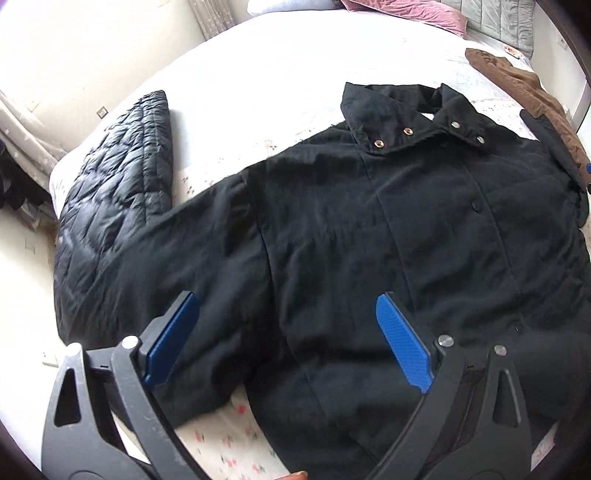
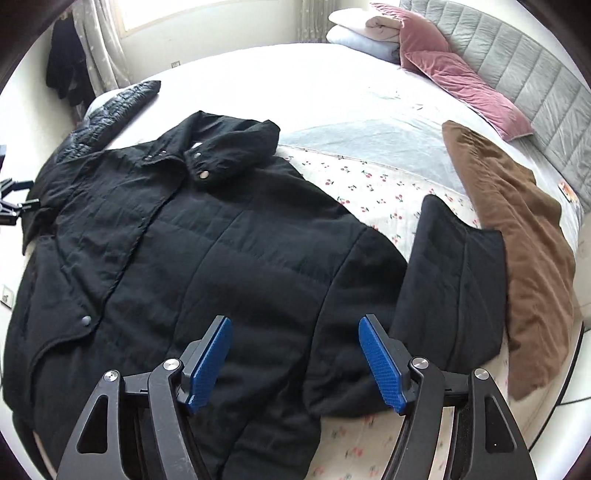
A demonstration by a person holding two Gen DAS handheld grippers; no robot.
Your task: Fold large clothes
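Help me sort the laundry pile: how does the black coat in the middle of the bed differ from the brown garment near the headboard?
The black coat lies spread flat, front up; the brown garment lies in a narrow, rumpled strip. The black coat shows a collar with metal snaps; the brown garment shows no fastenings. The black coat covers far more of the bed than the brown garment. Both rest on the bed, untouched by either tool.

Bed (image 2: 332, 74) with white cover, cherry-print sheet (image 2: 373, 184) at near part. Grey padded headboard (image 2: 517, 59) along far right edge. Two pink pillows (image 2: 461, 81) against headboard, folded white bedding (image 2: 369, 33) beside them at far corner. Curtain (image 2: 96, 48) beyond far left corner, dark garment hanging there (image 2: 66, 70).
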